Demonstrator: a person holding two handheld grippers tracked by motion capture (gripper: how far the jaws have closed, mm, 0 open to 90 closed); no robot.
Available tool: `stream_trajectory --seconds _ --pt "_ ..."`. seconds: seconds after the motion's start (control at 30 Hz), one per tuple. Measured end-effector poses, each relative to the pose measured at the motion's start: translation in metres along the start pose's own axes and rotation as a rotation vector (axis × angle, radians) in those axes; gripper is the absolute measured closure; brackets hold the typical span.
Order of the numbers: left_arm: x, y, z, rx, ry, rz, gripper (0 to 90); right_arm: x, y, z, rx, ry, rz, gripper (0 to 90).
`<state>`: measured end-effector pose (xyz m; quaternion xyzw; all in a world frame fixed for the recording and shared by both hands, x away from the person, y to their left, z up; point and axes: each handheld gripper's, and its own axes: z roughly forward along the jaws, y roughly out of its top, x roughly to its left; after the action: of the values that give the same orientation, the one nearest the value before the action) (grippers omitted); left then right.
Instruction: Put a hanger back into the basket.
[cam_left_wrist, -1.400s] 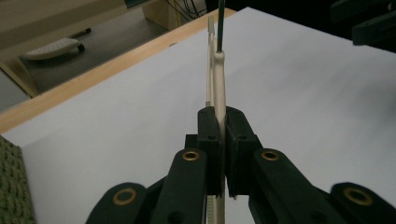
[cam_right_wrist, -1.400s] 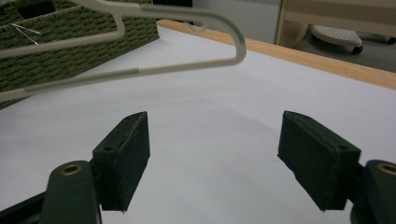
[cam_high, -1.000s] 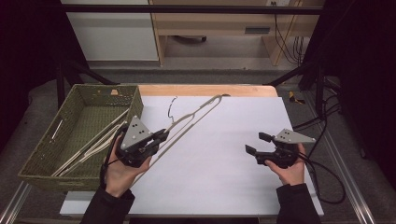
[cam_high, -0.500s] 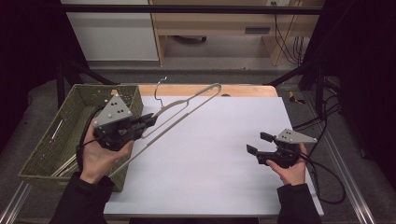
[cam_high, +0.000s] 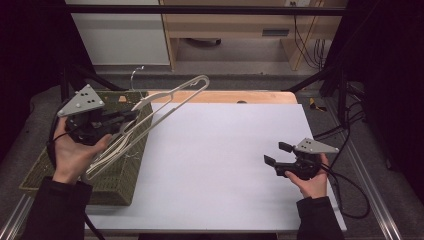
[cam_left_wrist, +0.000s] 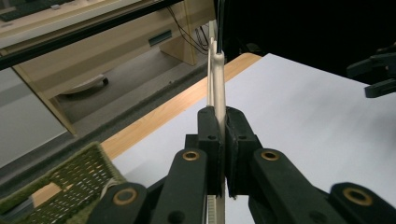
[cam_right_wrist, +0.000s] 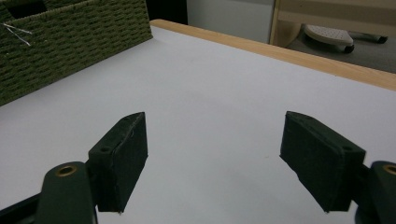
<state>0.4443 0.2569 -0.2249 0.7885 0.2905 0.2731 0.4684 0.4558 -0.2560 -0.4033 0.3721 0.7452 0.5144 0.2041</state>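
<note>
Cream plastic coat hanger (cam_high: 170, 102): clamped in left gripper (cam_left_wrist: 219, 140), upper left, above green woven basket (cam_high: 131, 165). Lower level, hook clear of rim. Right gripper (cam_high: 276, 154): open, empty.

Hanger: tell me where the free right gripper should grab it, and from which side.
Probably the far shoulder bend of the hanger, approached from the right side of the table. The left gripper already clamps the lower part, so the hanger slants up off the basket with that end in open air. The right gripper is open and empty.
</note>
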Motion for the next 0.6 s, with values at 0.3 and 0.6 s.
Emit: stream_trajectory --seconds 0.3,0.6 --pt "0.038 -0.020 -0.015 -0.005 0.047 0.003 86.1 0.000 0.000 0.001 0.020 -0.001 -0.001 23.9" --pt "0.073 -0.047 -0.025 0.051 0.106 0.026 86.1 0.000 0.000 0.000 0.021 -0.003 -0.004 24.1"
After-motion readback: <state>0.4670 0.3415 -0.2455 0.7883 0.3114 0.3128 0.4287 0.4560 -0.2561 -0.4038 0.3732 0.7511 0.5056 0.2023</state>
